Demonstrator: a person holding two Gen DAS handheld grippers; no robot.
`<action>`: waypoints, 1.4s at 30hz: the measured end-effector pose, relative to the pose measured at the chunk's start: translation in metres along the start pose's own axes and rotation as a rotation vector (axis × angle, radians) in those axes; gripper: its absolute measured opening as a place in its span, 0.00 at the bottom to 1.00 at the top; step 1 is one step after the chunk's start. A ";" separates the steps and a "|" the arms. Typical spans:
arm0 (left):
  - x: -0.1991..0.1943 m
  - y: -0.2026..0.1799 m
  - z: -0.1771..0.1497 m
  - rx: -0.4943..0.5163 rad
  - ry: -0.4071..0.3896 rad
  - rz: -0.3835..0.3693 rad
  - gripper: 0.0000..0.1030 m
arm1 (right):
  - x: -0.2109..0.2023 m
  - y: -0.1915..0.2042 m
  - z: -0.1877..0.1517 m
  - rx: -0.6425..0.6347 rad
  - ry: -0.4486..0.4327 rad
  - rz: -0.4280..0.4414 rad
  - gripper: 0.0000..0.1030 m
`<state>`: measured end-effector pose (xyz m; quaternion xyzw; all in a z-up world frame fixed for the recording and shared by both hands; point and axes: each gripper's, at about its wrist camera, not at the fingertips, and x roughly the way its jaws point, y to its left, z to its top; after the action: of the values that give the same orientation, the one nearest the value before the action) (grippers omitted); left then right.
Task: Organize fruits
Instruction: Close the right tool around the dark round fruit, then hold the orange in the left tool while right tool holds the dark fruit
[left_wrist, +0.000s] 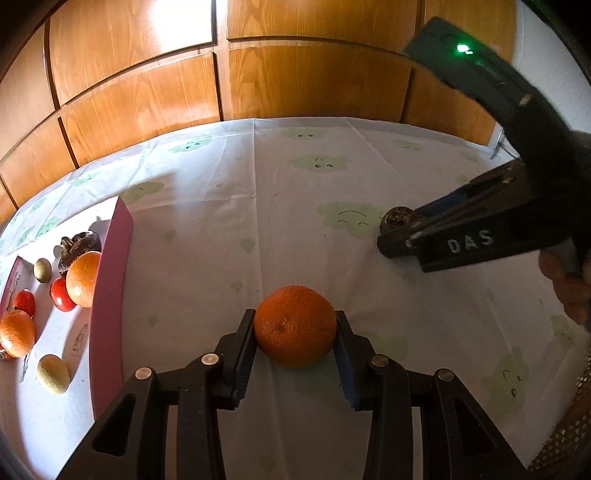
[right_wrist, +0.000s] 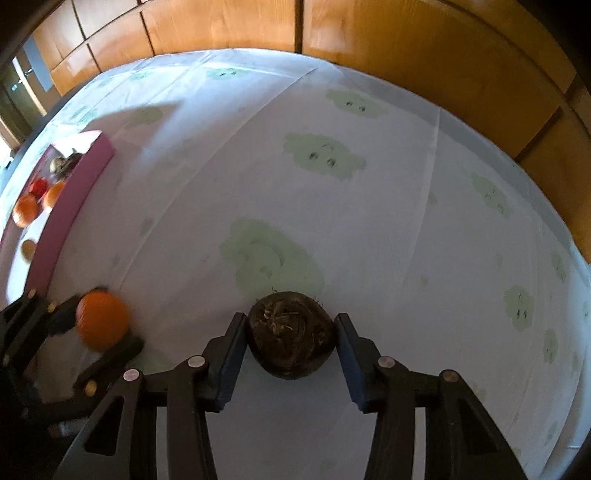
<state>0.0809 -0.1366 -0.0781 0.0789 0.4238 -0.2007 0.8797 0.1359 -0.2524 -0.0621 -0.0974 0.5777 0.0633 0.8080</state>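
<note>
My left gripper (left_wrist: 295, 325) is shut on an orange (left_wrist: 294, 326), both pads against its sides, just above the tablecloth. It also shows in the right wrist view (right_wrist: 102, 320). My right gripper (right_wrist: 291, 330) is shut on a dark brown, rough round fruit (right_wrist: 291, 334); in the left wrist view that fruit (left_wrist: 398, 216) shows at the right gripper's tips. A pink-walled box (left_wrist: 110, 280) at the left holds two oranges (left_wrist: 85, 278), red fruits (left_wrist: 61, 295), pale green fruits (left_wrist: 53, 373) and another dark brown fruit (left_wrist: 79, 245).
The table wears a white cloth with green cloud faces (right_wrist: 321, 155). Wooden cabinet panels (left_wrist: 221, 74) stand behind the table's far edge. The box also shows at the left in the right wrist view (right_wrist: 70, 206).
</note>
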 end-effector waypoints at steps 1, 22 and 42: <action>-0.001 0.000 0.000 -0.002 -0.001 -0.001 0.39 | -0.002 0.001 -0.006 -0.010 0.008 0.003 0.47; -0.001 -0.005 -0.002 0.000 -0.016 0.026 0.39 | -0.006 -0.012 -0.038 0.013 -0.002 0.060 0.48; -0.001 -0.004 -0.003 0.000 -0.021 0.032 0.39 | 0.007 0.001 -0.026 -0.053 -0.001 0.095 0.78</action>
<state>0.0768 -0.1392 -0.0788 0.0836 0.4132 -0.1877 0.8872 0.1146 -0.2579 -0.0770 -0.0912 0.5793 0.1171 0.8015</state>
